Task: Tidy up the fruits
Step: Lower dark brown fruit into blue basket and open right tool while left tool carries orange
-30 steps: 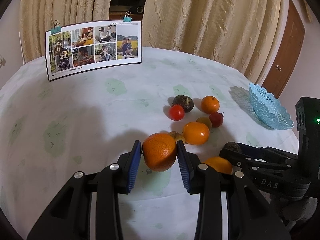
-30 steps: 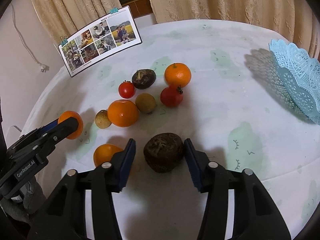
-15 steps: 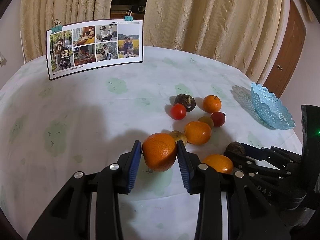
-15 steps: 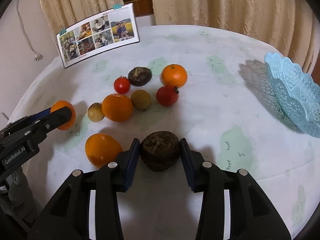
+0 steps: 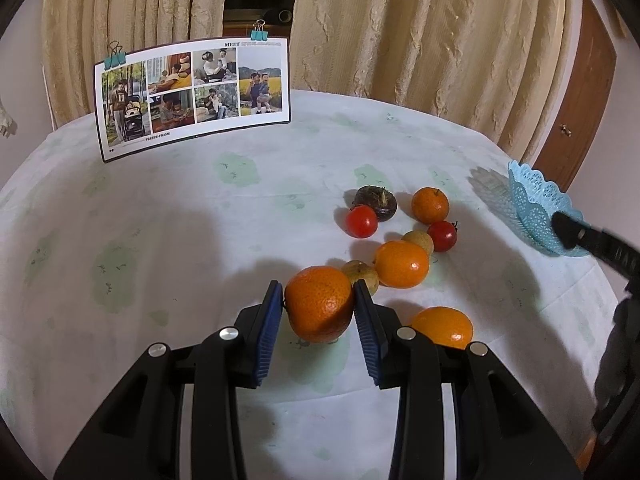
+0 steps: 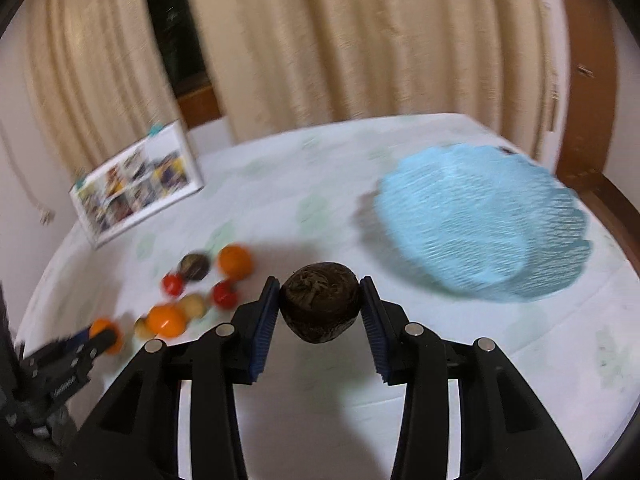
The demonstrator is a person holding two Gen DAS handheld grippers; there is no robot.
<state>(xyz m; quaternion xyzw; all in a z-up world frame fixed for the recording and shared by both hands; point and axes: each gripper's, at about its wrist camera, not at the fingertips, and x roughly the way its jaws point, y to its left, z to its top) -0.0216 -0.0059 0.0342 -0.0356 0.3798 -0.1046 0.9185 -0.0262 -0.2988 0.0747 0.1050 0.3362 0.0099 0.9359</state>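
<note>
My left gripper is shut on a large orange just above the tablecloth. My right gripper is shut on a dark brown rough fruit, lifted above the table, with the light blue lace basket ahead to the right. The view is blurred. Loose fruit lies on the table: oranges, two red tomatoes, a second dark fruit and small tan fruits.
A photo card with binder clips stands at the table's far left. The basket sits at the right table edge. Curtains and a wooden door lie behind. The right gripper's tip shows in front of the basket.
The right gripper closed on the dark brown fruit, lifted it and swung right toward the blue basket. The left gripper has held the orange almost still.
</note>
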